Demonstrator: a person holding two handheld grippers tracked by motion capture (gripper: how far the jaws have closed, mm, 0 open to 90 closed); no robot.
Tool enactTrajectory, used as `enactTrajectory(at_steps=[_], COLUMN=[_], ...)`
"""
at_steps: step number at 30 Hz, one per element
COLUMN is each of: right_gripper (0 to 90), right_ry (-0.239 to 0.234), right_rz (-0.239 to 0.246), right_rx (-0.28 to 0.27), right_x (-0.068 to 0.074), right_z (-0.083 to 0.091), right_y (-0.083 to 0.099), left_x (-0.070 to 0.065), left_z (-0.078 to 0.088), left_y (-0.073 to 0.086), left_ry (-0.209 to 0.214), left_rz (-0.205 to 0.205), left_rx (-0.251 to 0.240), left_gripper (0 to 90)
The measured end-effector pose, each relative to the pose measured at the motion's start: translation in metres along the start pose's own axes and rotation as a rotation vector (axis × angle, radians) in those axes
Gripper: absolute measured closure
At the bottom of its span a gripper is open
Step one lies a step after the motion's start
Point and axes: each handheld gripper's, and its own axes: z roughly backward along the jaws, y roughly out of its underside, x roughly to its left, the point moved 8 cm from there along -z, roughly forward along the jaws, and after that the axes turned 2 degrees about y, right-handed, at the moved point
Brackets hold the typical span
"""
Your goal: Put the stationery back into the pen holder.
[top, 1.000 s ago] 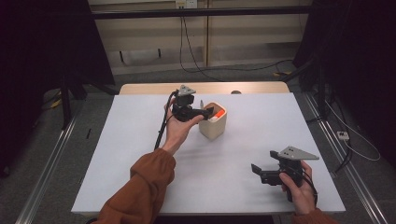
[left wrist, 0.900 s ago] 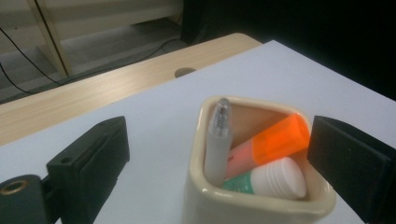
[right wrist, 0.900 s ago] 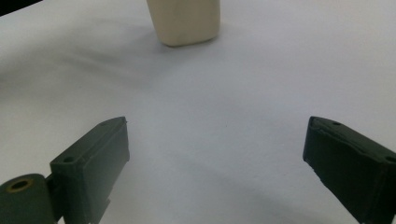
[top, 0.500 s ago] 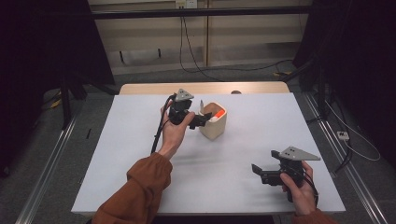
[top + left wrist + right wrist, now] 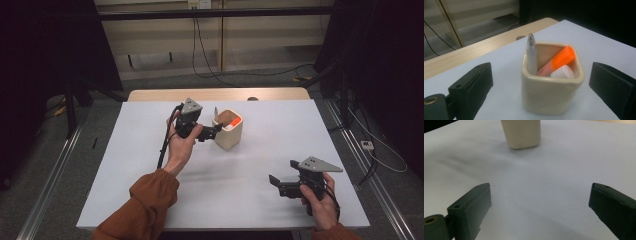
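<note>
Near the table's (image 5: 150, 165) far middle stands the cream pen cup (image 5: 229, 135), holding a grey pen (image 5: 531, 53), an orange highlighter (image 5: 560, 58) and a white cap. Over the last second the left gripper (image 5: 212, 133) has drawn back slightly from it, jaws wide and empty. The right gripper (image 5: 276, 184) stays near the front edge, jaws wide, likely waiting.

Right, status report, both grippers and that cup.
Left gripper open, at cream ceramic cup. Right gripper open, idle near table edge. Cup holds grey pen, orange highlighter. Nothing between.
</note>
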Motion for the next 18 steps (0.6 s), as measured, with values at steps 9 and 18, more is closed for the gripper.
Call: enactTrajectory(at_steps=[9, 18], right_gripper=[4.4, 4.4], right_ry=[-0.003, -0.001], right_rz=[0.012, 0.012], right_rx=[0.001, 0.001], right_x=[0.003, 0.003], right_z=[0.0, 0.001], right_y=[0.001, 0.001], left_x=[-0.008, 0.007], left_z=[0.024, 0.042], left_y=[-0.002, 0.009], left_ry=[-0.01, -0.048], left_rz=[0.001, 0.022], left_rx=[-0.008, -0.001], left_gripper=[4.5, 5.4])
